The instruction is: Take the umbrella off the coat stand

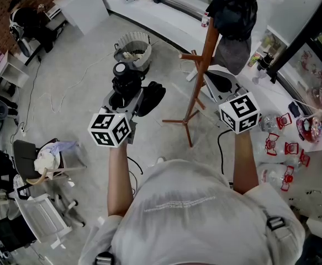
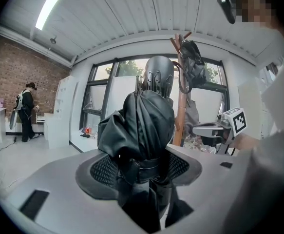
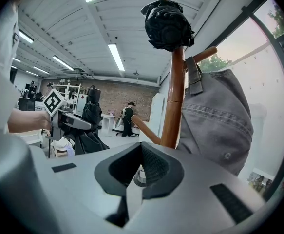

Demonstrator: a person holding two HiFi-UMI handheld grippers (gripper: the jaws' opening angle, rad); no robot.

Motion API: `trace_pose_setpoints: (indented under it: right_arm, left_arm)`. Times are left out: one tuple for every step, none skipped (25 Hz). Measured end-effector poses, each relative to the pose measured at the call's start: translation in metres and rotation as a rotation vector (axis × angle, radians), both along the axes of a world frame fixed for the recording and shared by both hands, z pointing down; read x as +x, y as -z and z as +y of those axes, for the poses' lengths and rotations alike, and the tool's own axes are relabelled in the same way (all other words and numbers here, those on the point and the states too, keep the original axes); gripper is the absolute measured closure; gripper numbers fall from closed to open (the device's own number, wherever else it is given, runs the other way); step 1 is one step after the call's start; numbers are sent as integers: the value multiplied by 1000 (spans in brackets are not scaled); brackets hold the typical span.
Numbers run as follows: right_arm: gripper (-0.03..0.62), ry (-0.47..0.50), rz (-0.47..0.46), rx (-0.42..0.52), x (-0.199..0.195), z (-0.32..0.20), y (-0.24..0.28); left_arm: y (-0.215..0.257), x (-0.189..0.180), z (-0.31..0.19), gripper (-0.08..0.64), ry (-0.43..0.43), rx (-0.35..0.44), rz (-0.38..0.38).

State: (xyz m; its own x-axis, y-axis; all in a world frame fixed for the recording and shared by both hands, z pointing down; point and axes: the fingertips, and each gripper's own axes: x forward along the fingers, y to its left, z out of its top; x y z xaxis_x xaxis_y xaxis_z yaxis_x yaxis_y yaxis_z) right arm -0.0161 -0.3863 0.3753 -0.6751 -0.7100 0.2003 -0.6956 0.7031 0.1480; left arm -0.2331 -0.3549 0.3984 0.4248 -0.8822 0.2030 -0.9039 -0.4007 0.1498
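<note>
A folded black umbrella [image 1: 149,97] [image 2: 144,130] stands between the jaws of my left gripper [image 1: 128,101] [image 2: 144,172], which is shut on it around its strap. It is held clear of the wooden coat stand [image 1: 196,81] [image 2: 180,121], to the stand's left. My right gripper [image 1: 222,87] [image 3: 141,167] is close to the stand's pole [image 3: 173,96], its jaws shut with nothing between them. A grey denim cap [image 3: 217,121] [image 1: 232,51] hangs on a peg and a black bundle [image 3: 167,23] sits on top. In the right gripper view the umbrella [image 3: 89,116] shows at the left.
A white bin [image 1: 134,47] stands on the floor beyond the left gripper. A chair with cloth [image 1: 47,159] is at the left. A white table [image 1: 315,195] with several red-capped bottles is at the right. A person [image 2: 27,108] stands far off by the brick wall.
</note>
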Motion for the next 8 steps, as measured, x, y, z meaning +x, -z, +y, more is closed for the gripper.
trace_pose_setpoints:
  right_arm:
    - [568, -1, 2, -2, 0, 0, -1]
    - [568, -1, 4, -3, 1, -1, -1]
    - [568, -1, 6, -4, 2, -1, -2]
    - [568, -1, 9, -5, 3, -1, -2]
    - [568, -1, 11, -5, 4, -2, -2]
    - [568, -1, 13, -5, 4, -3, -3]
    - [568, -2, 15, -5, 5, -3, -3]
    - [568, -2, 17, -6, 5, -4, -3]
  left_arm:
    - [0, 0, 0, 283, 4, 0, 5]
    - [-1, -1, -1, 284, 8, 0, 10]
    - [-1, -1, -1, 284, 10, -1, 15]
    - [-1, -1, -2, 284, 12, -2, 19]
    - [-2, -1, -3, 284, 12, -2, 20]
    - [-2, -1, -3, 284, 12, -3, 21]
    - [-3, -1, -4, 284, 11, -4, 20]
    - [-4, -1, -5, 284, 10, -5, 20]
